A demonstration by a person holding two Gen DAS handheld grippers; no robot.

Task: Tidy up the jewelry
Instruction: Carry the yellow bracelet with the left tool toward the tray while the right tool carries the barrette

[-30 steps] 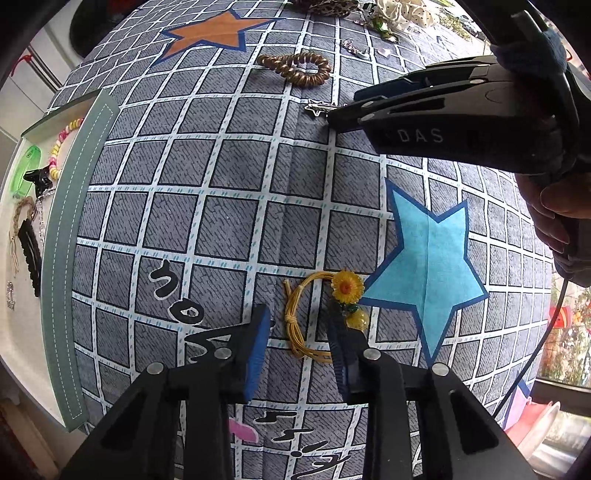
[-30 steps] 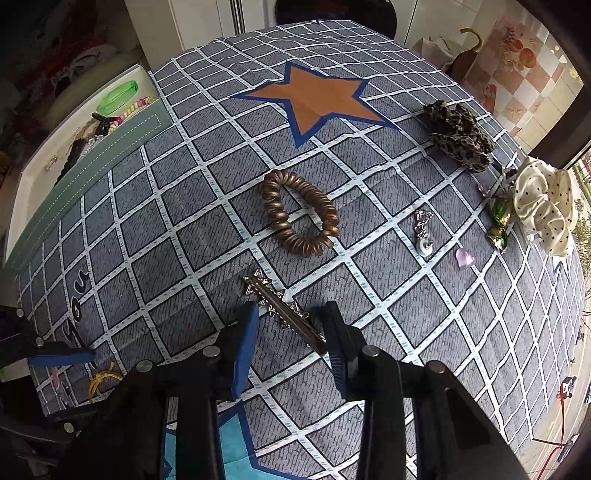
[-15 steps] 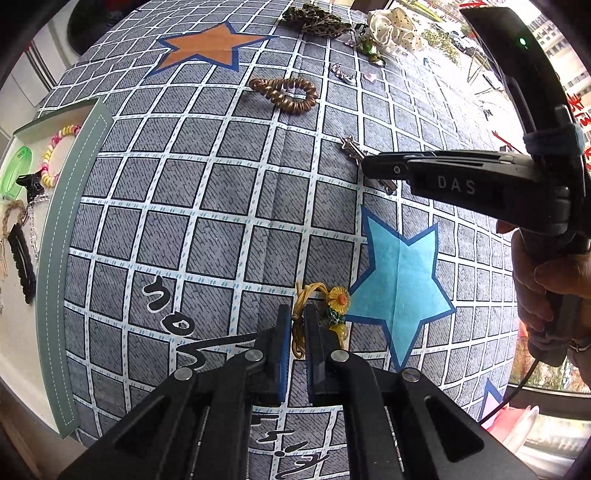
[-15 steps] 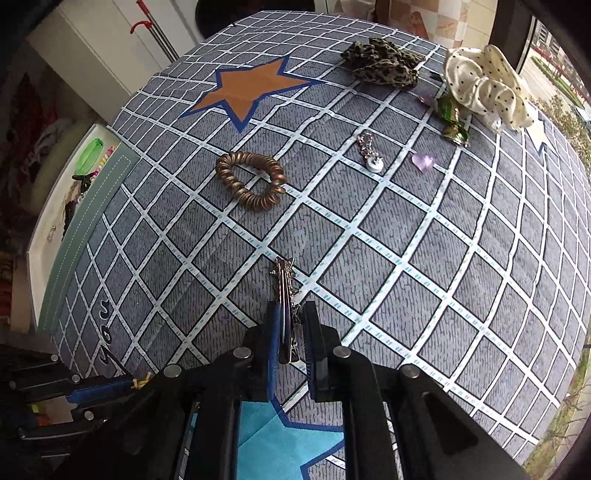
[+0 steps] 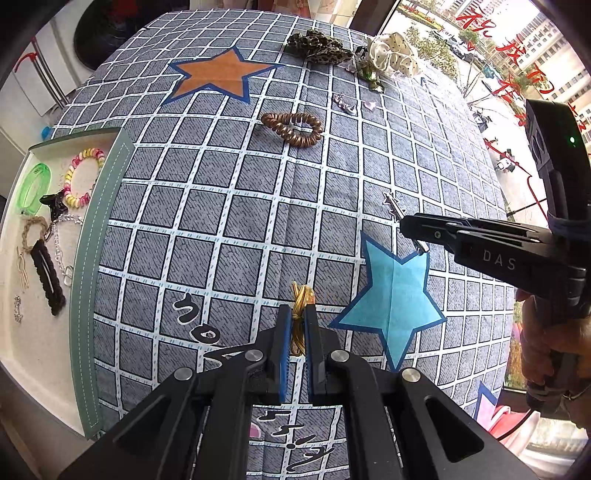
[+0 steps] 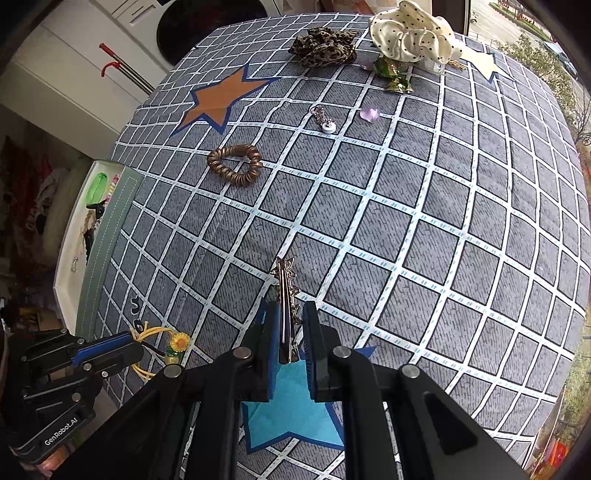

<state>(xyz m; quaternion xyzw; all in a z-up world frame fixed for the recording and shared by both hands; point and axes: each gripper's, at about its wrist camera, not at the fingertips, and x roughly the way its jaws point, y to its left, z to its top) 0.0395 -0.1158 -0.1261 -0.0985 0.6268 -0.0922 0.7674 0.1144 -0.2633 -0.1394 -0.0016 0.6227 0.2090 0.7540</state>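
Observation:
My left gripper (image 5: 296, 314) is shut on a yellow cord bracelet (image 5: 300, 297) with a sunflower charm (image 6: 180, 341), held above the grid cloth. It shows in the right wrist view (image 6: 138, 345) at lower left. My right gripper (image 6: 289, 310) is shut on a silver spiked hair clip (image 6: 285, 284), lifted off the cloth. It shows in the left wrist view (image 5: 404, 226), with the clip (image 5: 394, 206) sticking out. The white jewelry tray (image 5: 22, 354) lies at the left edge with several pieces in it.
On the cloth lie a bronze spiral hair tie (image 5: 293, 127), a silver charm (image 6: 325, 118), a pink heart (image 6: 369, 114), a leopard scrunchie (image 6: 323, 46), a cream dotted scrunchie (image 6: 412, 35) and a green brooch (image 6: 393, 75). A blue star patch (image 5: 395, 299) is near both grippers.
Both grippers closed on their items and rose from the cloth. The bracelet and the hair clip now hang in the jaws, higher above the table.

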